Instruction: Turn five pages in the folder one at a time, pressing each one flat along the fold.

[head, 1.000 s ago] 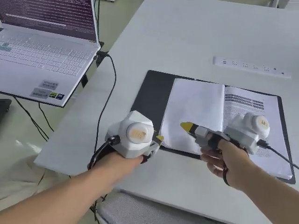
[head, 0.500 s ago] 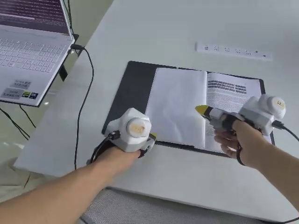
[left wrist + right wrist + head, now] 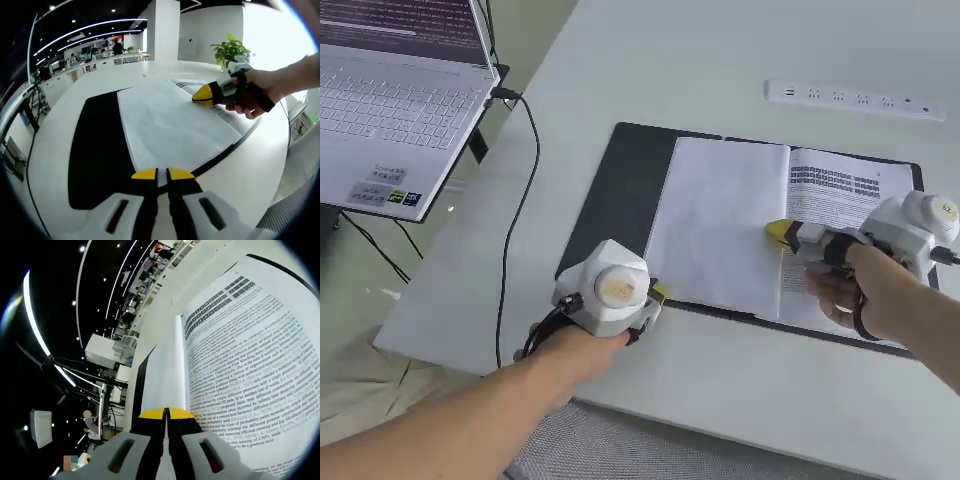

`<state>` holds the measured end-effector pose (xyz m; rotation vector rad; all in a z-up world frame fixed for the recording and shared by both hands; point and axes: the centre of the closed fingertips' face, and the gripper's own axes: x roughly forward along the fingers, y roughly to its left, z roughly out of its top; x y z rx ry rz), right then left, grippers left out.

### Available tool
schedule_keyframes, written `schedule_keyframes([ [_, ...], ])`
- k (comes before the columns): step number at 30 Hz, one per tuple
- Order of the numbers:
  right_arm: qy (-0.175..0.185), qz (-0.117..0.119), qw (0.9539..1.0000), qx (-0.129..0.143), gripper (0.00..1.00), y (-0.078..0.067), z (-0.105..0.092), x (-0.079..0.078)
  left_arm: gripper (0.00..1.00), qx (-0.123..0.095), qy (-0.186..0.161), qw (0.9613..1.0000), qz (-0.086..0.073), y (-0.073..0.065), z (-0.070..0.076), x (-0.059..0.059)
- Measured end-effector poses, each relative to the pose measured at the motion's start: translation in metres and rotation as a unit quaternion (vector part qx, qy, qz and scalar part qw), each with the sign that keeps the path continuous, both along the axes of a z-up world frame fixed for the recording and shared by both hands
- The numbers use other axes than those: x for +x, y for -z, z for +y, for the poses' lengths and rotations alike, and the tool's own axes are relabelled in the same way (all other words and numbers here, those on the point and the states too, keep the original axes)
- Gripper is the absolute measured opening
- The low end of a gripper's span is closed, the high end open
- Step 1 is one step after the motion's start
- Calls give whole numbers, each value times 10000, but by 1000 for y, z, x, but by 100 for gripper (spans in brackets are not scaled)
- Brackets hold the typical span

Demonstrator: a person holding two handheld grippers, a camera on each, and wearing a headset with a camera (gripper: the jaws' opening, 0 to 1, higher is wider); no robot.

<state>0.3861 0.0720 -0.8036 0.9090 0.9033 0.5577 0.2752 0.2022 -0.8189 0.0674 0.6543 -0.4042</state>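
The right gripper [image 3: 782, 234], jaws closed on nothing, is set with the fold [image 3: 179, 355] just ahead, apparently for pressing; the left gripper [image 3: 162, 174], likewise closed, is held at the folder's [image 3: 95, 150] near edge.

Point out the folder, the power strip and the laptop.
folder [image 3: 620, 195]: head view, on its bare black left cover.
power strip [image 3: 865, 100]: head view, on the middle of its white body.
laptop [image 3: 400, 110]: head view, on the keyboard.

the black folder [image 3: 620, 190] is showing a plain white page [image 3: 720, 225] at nine o'clock, a black-printed white page [image 3: 845, 190] at three; the white left gripper [image 3: 162, 174] and right gripper [image 3: 166, 413] are wearing yellow tips.
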Motion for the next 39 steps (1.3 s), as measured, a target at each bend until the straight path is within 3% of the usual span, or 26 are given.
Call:
schedule_keyframes([
  [5, 8, 118, 9998, 129, 0, 0, 2, 19, 4, -80, -70, 9999, -72, 0, 1, 0],
  [8, 299, 317, 9976, 541, 0, -4, 1, 31, 3, -75, -91, 9999, -92, 1, 1, 1],
  [10, 458, 215, 9974, 519, 0, -4, -2, 41, 3, -76, -94, 9999, -112, 0, 1, 0],
  [12, 555, 253, 9969, 497, 0, -3, -5, 48, 3, -80, -88, 9998, -129, 0, 1, -1],
  [14, 702, 416, 9942, 703, 0, -1, -7, 56, 3, -97, -101, 9998, -130, -1, 1, -1],
  [17, 868, 436, 9921, 795, 0, 1, -11, 70, 3, -96, -95, 9998, -131, -1, 1, -1],
  [24, 1264, 552, 9861, 925, 0, 4, -14, 101, 3, -75, -72, 9999, -114, -1, 1, -1],
  [28, 1110, 537, 9898, 715, 0, 4, -9, 114, 3, -67, -66, 9999, -113, -1, 1, -1],
  [30, 1179, 516, 9890, 727, 0, 3, -9, 120, 3, -67, -71, 9999, -105, -1, 1, -1],
  [32, 1391, 681, 9839, 897, 0, 5, -11, 127, 3, -48, -60, 9999, -100, -1, 0, -1],
  [39, 1671, 679, 9768, 1151, 0, 5, -12, 142, 3, -39, -61, 9999, -100, -2, 0, -2],
])
